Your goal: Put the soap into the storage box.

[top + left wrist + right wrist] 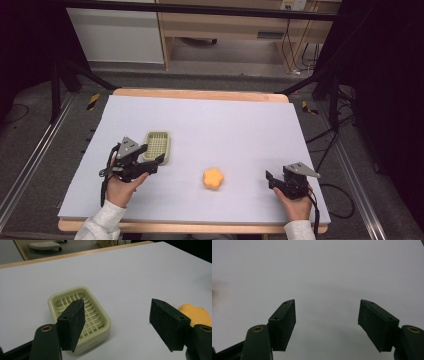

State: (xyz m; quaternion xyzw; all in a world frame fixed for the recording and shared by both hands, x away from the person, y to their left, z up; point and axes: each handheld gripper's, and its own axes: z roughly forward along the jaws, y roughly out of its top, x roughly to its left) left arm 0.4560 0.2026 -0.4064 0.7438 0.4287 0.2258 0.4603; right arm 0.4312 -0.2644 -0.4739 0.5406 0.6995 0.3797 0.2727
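A pale green slatted soap dish (169, 148) lies empty on the left part of the white sheet. My left gripper (153, 154) hovers at its near edge, open, with nothing between the jaws. In the left gripper view the dish (105, 323) sits behind the left jaw of the gripper (116, 307), and an orange flower-shaped piece (196, 313) peeks out behind the right jaw. That orange piece (213, 178) rests near the sheet's middle front. My right gripper (270, 180) stays low at the front right, open over bare sheet (327, 305).
The white sheet (215, 125) covers a wooden table whose edge (200, 94) shows at the back. Black frame bars and cables stand at both sides, with wooden furniture on the floor beyond.
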